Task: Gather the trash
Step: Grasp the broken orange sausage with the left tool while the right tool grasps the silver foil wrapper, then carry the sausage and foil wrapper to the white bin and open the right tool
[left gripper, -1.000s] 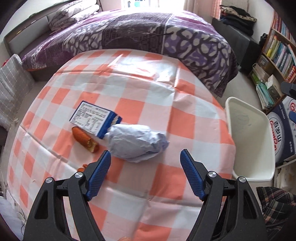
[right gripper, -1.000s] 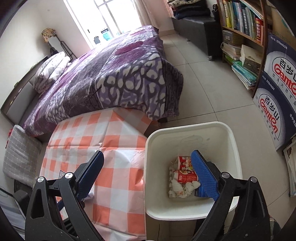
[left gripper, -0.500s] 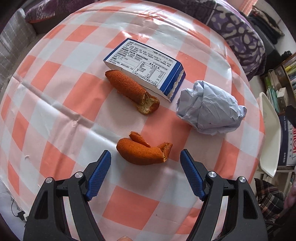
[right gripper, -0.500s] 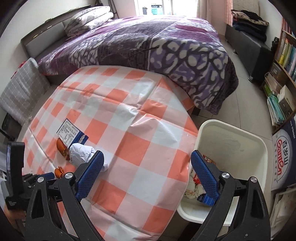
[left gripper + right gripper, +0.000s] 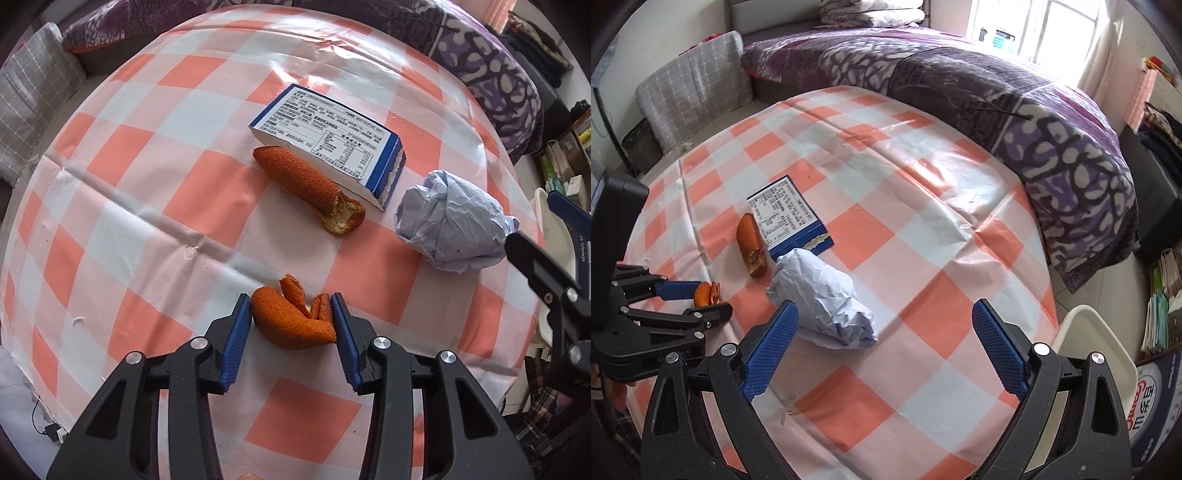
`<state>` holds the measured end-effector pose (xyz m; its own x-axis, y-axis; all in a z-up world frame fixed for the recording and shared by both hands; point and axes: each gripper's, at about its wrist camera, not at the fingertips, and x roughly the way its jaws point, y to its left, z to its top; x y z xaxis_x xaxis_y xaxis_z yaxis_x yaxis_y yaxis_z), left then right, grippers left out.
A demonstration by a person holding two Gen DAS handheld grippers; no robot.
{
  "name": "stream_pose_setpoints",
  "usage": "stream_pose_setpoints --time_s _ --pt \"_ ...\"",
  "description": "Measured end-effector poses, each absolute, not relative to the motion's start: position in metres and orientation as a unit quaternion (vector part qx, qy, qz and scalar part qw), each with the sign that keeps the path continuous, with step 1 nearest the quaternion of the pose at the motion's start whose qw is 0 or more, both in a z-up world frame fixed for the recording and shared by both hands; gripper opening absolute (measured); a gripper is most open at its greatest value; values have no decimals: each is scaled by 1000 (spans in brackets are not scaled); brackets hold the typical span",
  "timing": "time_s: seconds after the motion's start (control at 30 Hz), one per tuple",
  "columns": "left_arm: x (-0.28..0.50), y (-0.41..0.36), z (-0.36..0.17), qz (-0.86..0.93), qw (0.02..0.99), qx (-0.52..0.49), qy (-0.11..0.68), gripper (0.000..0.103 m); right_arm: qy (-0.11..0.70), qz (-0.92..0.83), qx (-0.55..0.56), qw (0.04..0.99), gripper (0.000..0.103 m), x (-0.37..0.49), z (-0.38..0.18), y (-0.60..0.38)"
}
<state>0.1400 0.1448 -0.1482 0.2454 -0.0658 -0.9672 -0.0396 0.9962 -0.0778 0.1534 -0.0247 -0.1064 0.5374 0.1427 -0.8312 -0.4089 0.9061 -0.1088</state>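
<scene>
A bed (image 5: 1015,92) with a purple patterned cover fills the far side of the room, and in front of it stands the surface (image 5: 155,206), spread with an orange-and-white checked cloth. A white bin (image 5: 1089,354) sits off the right edge of the surface, low beside it, with only its rim showing in the right wrist view. On the cloth, a crumpled ball of pale blue paper (image 5: 452,221) lies toward the right, near the edge closest to the bin. Just left of it a blue-and-white box (image 5: 328,142) lies flat with its printed label up, one torn end facing the paper. A long peel (image 5: 306,181) lies right against the near side of the box, its pale inner face showing at one end. Apart from these, closer to the left wrist camera, a curled peel (image 5: 291,321) sits on the cloth. The left tongs (image 5: 291,325) are clamped on this curled peel, a blue pad pressing each side of it; the right wrist view shows the same grip from the side. The right tongs (image 5: 882,347) are spread wide and hold nothing, hanging above the surface with the left pad over the near end of the paper.
</scene>
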Motion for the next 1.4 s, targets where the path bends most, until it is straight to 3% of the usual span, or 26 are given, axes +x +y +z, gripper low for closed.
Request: stream_pose_setpoints --time_s 0.43,0.5,0.6,0.67,1.4 --pt "136 178 -115 11 812 -83 578 43 485 190 -201 830 90 158 -140 24" --pt "139 177 -114 16 814 -86 574 43 492 190 -205 824 87 157 -144 28" --pt "145 175 -114 24 817 -95 569 43 500 192 -200 820 66 158 -147 30" --pt "146 176 -112 32 820 -98 563 43 500 192 -190 823 64 158 -146 28" --pt "140 191 -49 102 889 -136 425 43 366 140 -40 919 63 142 -58 -10"
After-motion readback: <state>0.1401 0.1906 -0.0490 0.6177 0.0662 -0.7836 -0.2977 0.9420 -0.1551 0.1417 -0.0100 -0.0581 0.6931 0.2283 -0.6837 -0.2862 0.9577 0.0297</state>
